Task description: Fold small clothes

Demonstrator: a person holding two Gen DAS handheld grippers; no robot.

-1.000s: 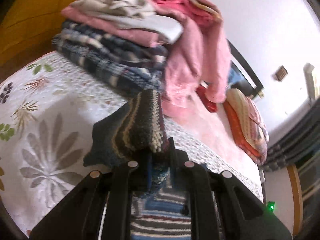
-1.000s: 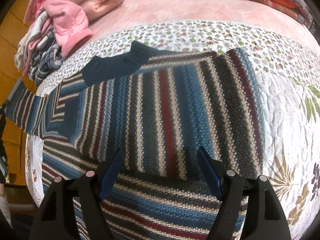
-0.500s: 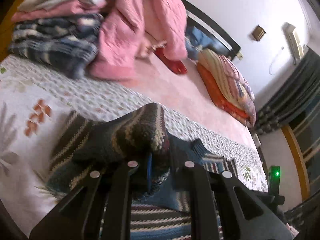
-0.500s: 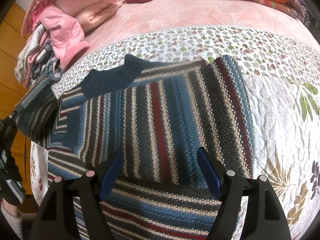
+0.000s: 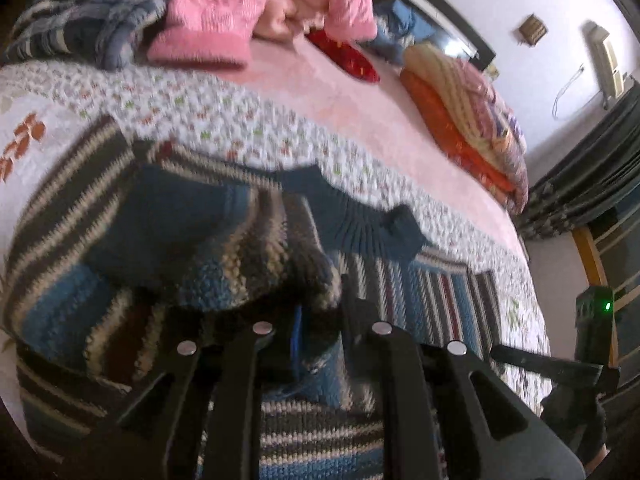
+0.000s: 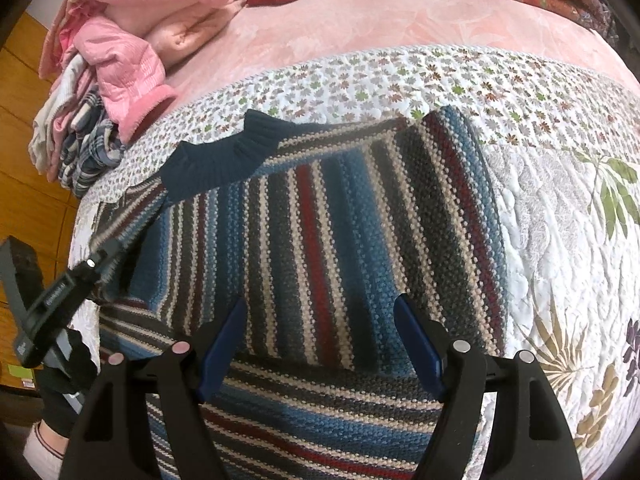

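A striped knit sweater [image 6: 340, 240] in blue, grey, cream and dark red lies flat on the floral quilt [image 6: 560, 200], its navy collar [image 6: 224, 156] toward the far left. My left gripper [image 5: 316, 316] is shut on the sweater's left sleeve [image 5: 224, 256], which hangs bunched over its fingers above the sweater body [image 5: 432, 296]. In the right wrist view that left gripper [image 6: 96, 264] holds the sleeve at the sweater's left edge. My right gripper [image 6: 320, 344] is open, hovering over the sweater's lower middle with nothing between its blue pads [image 6: 416, 344].
A heap of pink jackets [image 6: 132, 40] and plaid clothes [image 6: 88, 144] lies at the far left of the bed. A red cushion [image 5: 348, 60] and folded orange bedding [image 5: 464, 120] rest on the pink sheet [image 6: 400, 28]. Dark curtains [image 5: 592, 184] hang at the right.
My left gripper has carried the sleeve rightward, in over the sweater body. The right gripper has stayed open and has barely moved.
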